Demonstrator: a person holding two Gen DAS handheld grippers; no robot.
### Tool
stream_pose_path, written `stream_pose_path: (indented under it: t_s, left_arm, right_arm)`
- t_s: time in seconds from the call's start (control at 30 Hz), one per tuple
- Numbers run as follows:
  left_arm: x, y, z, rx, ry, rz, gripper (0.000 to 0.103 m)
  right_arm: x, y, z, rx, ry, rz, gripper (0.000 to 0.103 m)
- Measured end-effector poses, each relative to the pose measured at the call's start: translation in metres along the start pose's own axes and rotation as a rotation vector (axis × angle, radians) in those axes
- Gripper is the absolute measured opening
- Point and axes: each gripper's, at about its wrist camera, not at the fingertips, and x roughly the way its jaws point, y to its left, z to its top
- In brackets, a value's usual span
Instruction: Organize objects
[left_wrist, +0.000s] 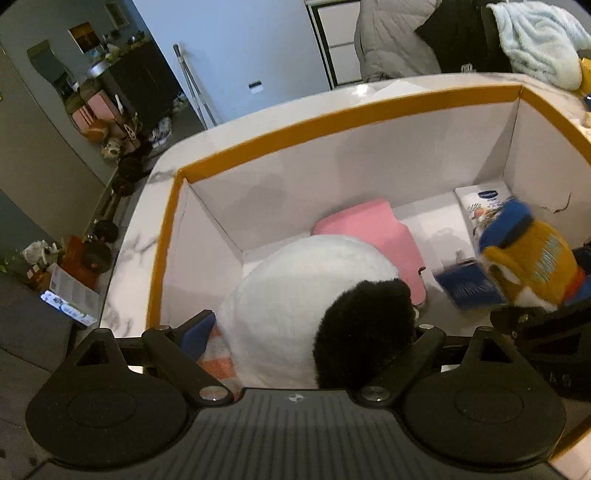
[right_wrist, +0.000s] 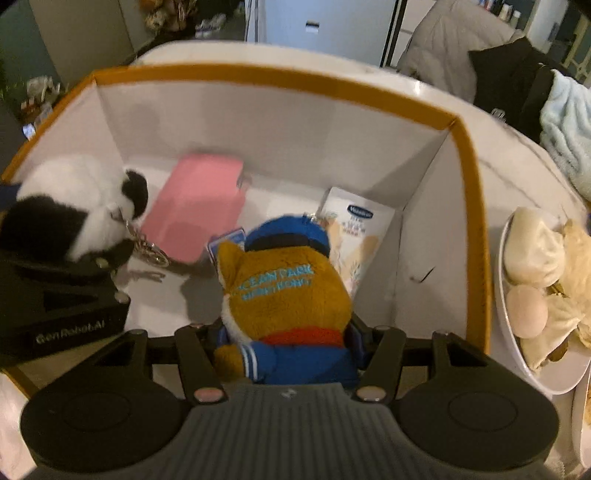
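A white box with an orange rim (left_wrist: 332, 122) (right_wrist: 258, 79) stands on the marble table. On its floor lie a pink case (left_wrist: 373, 236) (right_wrist: 199, 206), a white packet (left_wrist: 476, 203) (right_wrist: 365, 229) and a small blue box (left_wrist: 469, 288). My left gripper (left_wrist: 314, 321) (right_wrist: 92, 266) is shut on a black-and-white panda plush (left_wrist: 306, 291) (right_wrist: 74, 199), which hangs over the box's left side with a keychain (right_wrist: 147, 251) dangling. My right gripper (right_wrist: 284, 328) (left_wrist: 535, 314) is shut on a brown plush with a blue cap (right_wrist: 284, 280) (left_wrist: 532, 254), over the right side of the box.
A white plate (right_wrist: 517, 354) with buns and an egg sits just right of the box. Coats and a pale blue blanket (left_wrist: 539, 40) hang beyond the table's far edge. Clutter lies on the floor at far left.
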Motion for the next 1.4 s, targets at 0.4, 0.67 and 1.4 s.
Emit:
stream_pose_path:
  t_s: [0.4, 0.67, 1.4]
  left_arm:
    - [-0.003, 0.007, 0.008, -0.052, 0.057, -0.093, 0.103]
    - [-0.027, 0.027, 0.014, -0.123, 0.002, -0.13, 0.103]
    - [-0.119, 0.103, -0.092, -0.211, -0.267, -0.177, 0.103]
  right_arm:
    - [-0.009, 0.0, 0.0, -0.073, 0.015, -0.001, 0.071]
    - [-0.034, 0.006, -0.004, -0.148, -0.065, -0.068, 0.079]
    - [-0.134, 0.017, -0.149, 0.064, -0.462, 0.089, 0.091]
